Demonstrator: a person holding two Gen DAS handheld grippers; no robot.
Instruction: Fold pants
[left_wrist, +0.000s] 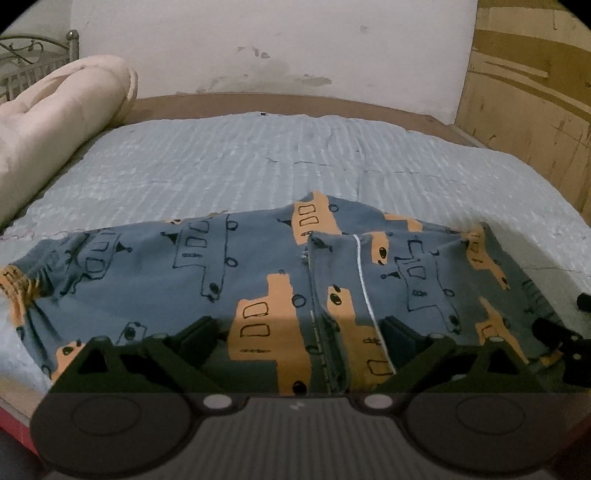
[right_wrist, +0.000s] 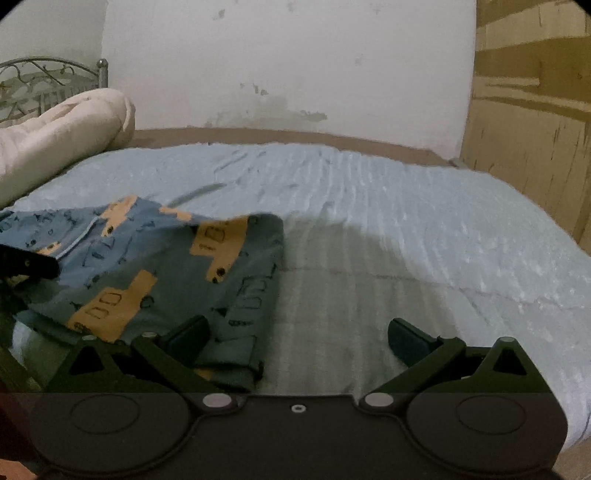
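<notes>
pants (left_wrist: 258, 280) on bed (left_wrist: 258, 158), left gripper (left_wrist: 299, 332) spread

The left gripper (left_wrist: 299, 332) sits low in the frame of its own wrist view, its jaws spread wide, one finger (left_wrist: 195, 338) at lower left and the other at lower right. The right gripper (right_wrist: 299, 339) is likewise spread wide in its own view, fingers (right_wrist: 410, 341) parted across the lower middle. At the far left edge of that view a dark tip of the left gripper shows.
</notes>
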